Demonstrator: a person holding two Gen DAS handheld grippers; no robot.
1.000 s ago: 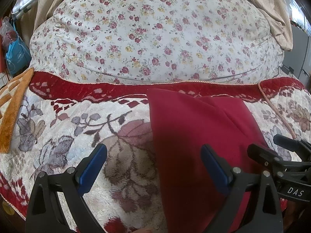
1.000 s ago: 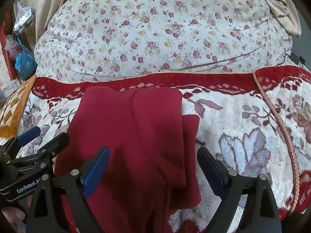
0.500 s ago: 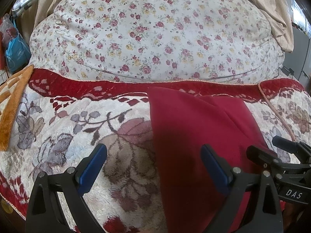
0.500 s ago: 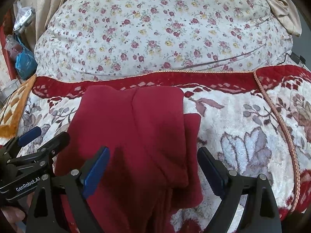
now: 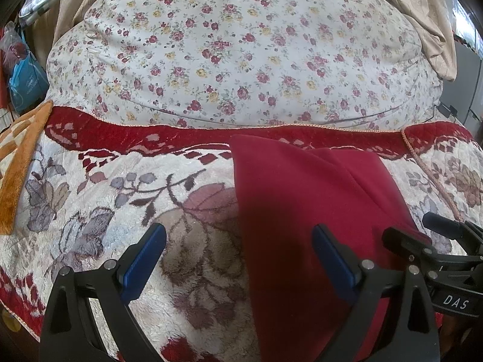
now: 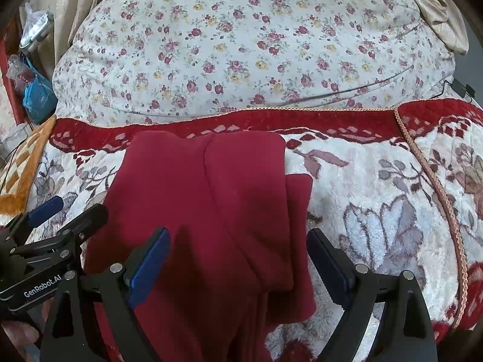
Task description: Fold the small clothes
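I see the dark red folded knit garment (image 6: 211, 217) lying flat on the plush cream-and-red flower-patterned blanket (image 5: 99, 211) that covers the bed, its far edge just short of the blanket's red border. My left hand-held gripper (image 5: 238, 253) hovers with jaws spread wide over the garment's left edge, holding nothing. My right hand-held gripper (image 6: 238, 256) is likewise agape above the garment's near part. Behind lies a big white rose-printed quilt (image 5: 241, 51).
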